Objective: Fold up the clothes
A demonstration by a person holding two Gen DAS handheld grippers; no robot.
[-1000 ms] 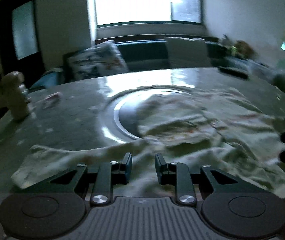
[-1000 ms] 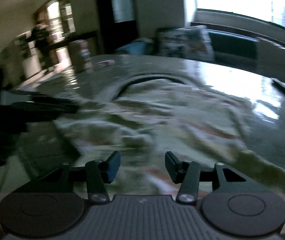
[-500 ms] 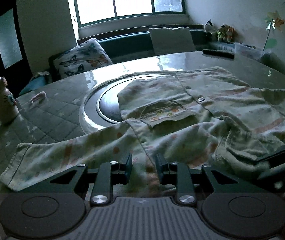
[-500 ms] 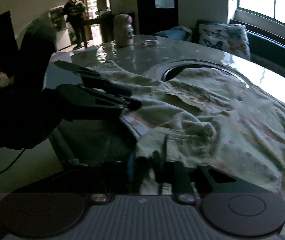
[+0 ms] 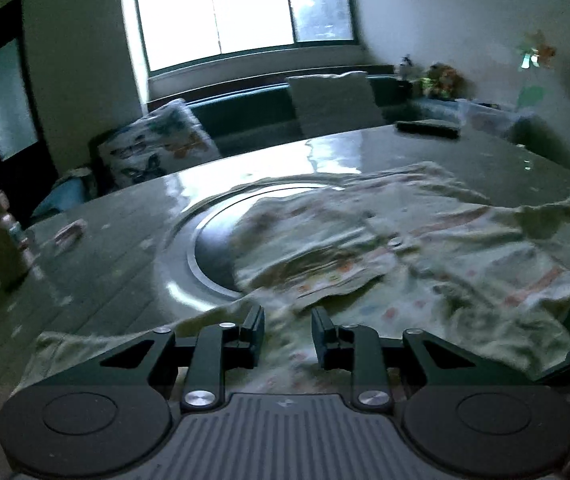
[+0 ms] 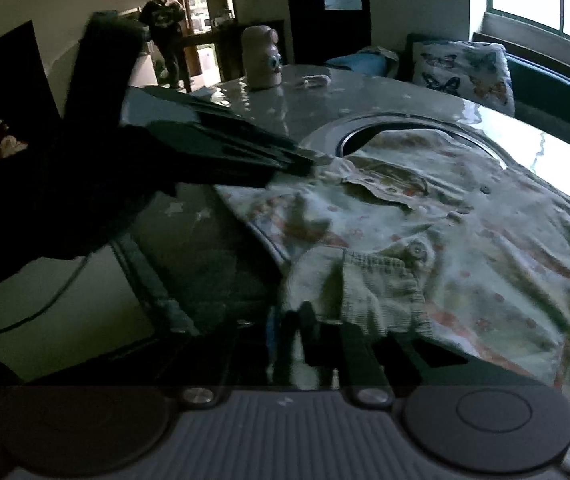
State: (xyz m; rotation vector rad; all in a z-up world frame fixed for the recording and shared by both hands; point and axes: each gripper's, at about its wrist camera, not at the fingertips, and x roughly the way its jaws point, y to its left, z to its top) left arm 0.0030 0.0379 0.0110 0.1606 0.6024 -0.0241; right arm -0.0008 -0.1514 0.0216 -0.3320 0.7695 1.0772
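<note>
A pale patterned button shirt [image 5: 425,248] lies spread and rumpled on a round glossy table [image 5: 97,280], partly over its inset ring. It also shows in the right wrist view [image 6: 465,240]. My left gripper [image 5: 287,330] is open, low over the shirt's near edge by a sleeve. My right gripper [image 6: 297,340] is shut on the shirt's collar edge at the table's near rim. The left gripper's fingers also show in the right wrist view [image 6: 245,152], reaching onto the shirt.
A small owl-faced jar [image 6: 261,58] and a small wrapper [image 5: 69,232] sit on the table's far left. A dark remote [image 5: 427,127] lies at the far right. Sofa cushions [image 5: 157,148] and a window are behind. A person [image 6: 163,28] stands in the doorway.
The right gripper has closed on the shirt's collar edge. The left gripper stayed open and shifted forward over the sleeve edge; the shirt has been tugged and rumpled.
</note>
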